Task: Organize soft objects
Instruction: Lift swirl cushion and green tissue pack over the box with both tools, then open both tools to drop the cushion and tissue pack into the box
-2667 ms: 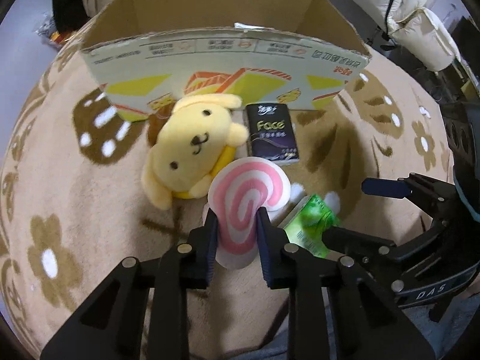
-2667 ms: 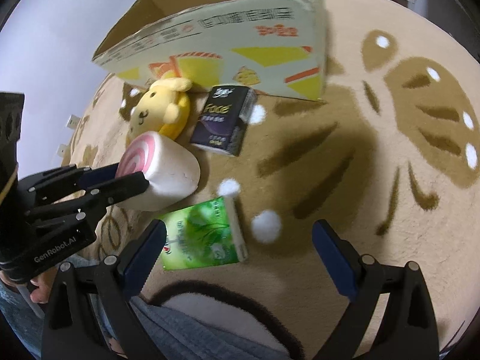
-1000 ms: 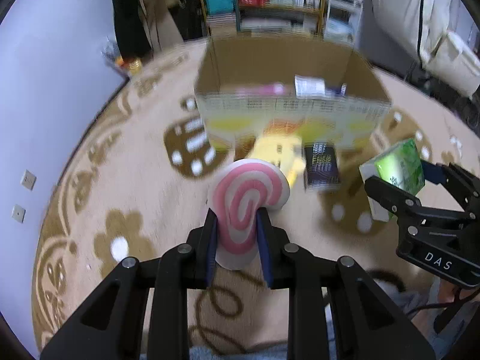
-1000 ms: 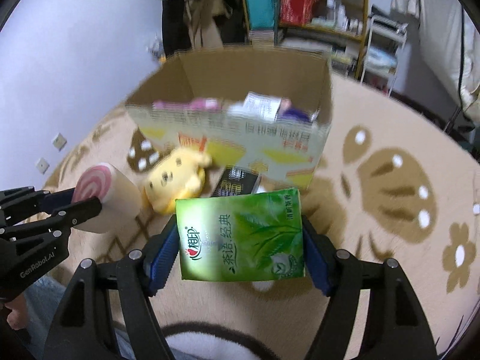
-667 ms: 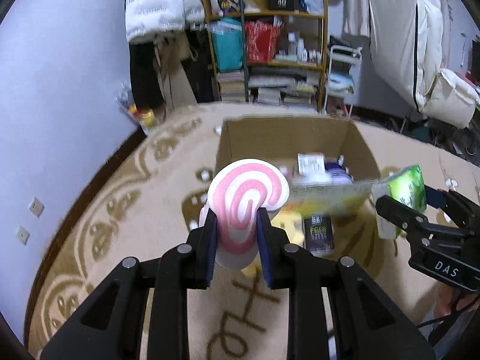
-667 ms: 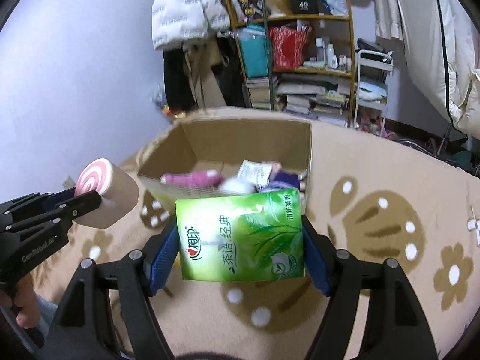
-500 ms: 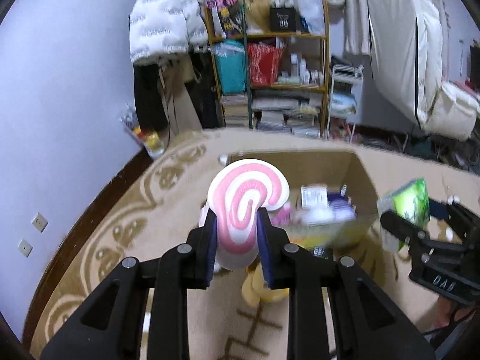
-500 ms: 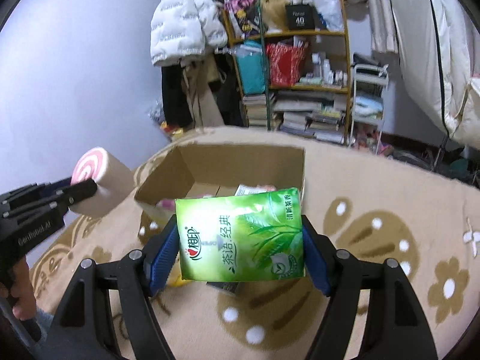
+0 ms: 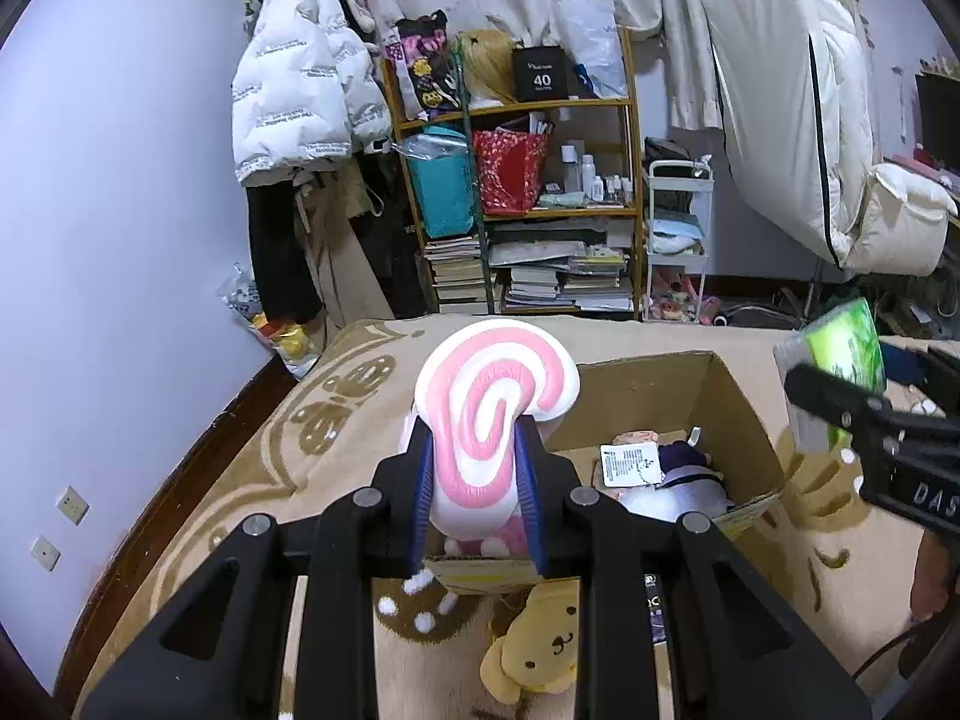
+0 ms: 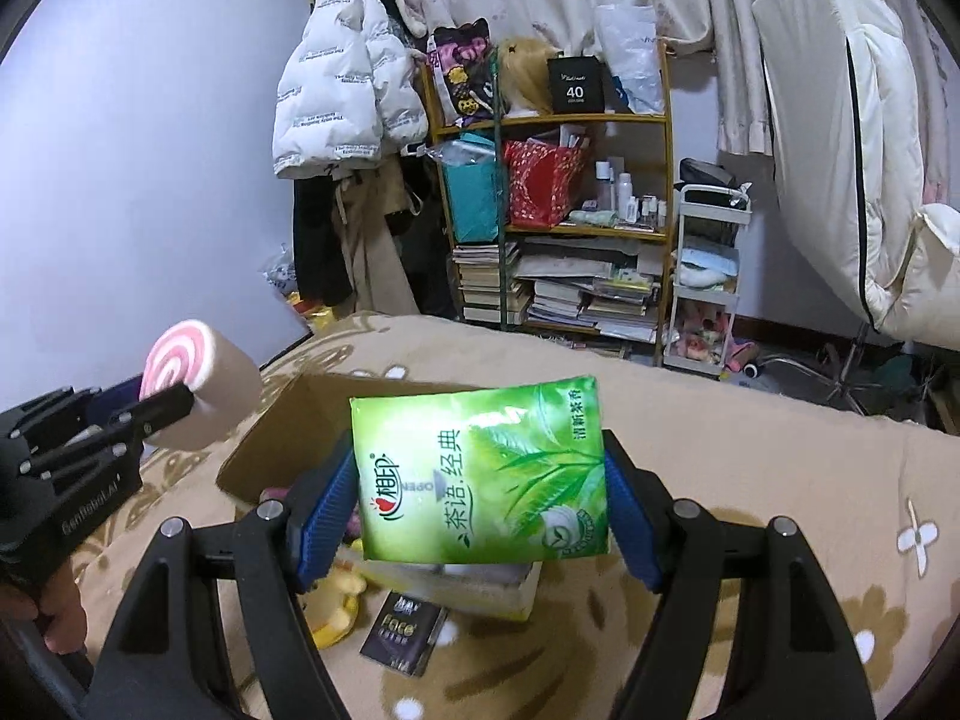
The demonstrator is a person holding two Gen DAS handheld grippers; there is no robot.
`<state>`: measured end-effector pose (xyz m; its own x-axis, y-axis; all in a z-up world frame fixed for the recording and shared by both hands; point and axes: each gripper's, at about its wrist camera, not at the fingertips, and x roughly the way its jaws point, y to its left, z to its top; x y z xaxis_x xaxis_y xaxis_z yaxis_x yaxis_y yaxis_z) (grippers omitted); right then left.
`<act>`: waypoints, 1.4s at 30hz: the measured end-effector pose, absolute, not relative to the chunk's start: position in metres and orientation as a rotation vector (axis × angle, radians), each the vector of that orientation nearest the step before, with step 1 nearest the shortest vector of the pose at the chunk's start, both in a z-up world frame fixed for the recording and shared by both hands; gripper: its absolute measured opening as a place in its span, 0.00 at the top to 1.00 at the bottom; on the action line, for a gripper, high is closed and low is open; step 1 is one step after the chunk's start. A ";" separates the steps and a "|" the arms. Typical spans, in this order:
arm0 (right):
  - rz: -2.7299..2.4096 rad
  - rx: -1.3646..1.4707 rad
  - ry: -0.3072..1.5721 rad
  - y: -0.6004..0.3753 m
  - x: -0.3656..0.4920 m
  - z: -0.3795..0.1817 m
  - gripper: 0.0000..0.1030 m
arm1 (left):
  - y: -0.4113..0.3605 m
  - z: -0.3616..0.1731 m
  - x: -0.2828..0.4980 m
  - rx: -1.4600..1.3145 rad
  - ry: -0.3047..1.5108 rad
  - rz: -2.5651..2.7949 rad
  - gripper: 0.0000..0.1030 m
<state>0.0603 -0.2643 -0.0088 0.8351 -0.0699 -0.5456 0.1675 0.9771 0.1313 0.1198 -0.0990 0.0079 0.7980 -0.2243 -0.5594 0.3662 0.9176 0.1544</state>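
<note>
Cluttered bedroom, beige patterned carpet (image 9: pixel 252 480), packed bookshelf (image 9: pixel 540 204) at the far wall. From the left wrist: left gripper (image 9: pixel 474 504) clenched on the pink swirl plush roll (image 9: pixel 489 414), blue pads squeezing its lower half, swirl face toward the camera, held up over the near-left edge of the open cardboard box (image 9: pixel 708 402). Inside the box, a tagged plush heap. Yellow dog plush (image 9: pixel 540 648) on the carpet, near side of the box.

From the right wrist: right gripper (image 10: pixel 480 516) spread wide yet grasping the green tissue pack (image 10: pixel 480 474) by both sides, flat face to the camera, raised above the box's near-right corner. Dark tissue pack (image 10: pixel 402 630) down on the carpet, near.
</note>
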 end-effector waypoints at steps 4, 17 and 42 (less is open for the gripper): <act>-0.130 0.174 0.580 -0.267 0.071 -0.016 0.23 | -0.102 -0.002 0.128 0.257 0.583 -0.319 0.76; -0.126 0.151 0.618 -0.258 0.092 -0.036 0.23 | -0.108 -0.023 0.146 0.255 0.625 -0.340 0.75; -0.065 0.154 0.694 -0.254 0.108 -0.060 0.23 | -0.111 -0.050 0.165 0.248 0.756 -0.351 0.63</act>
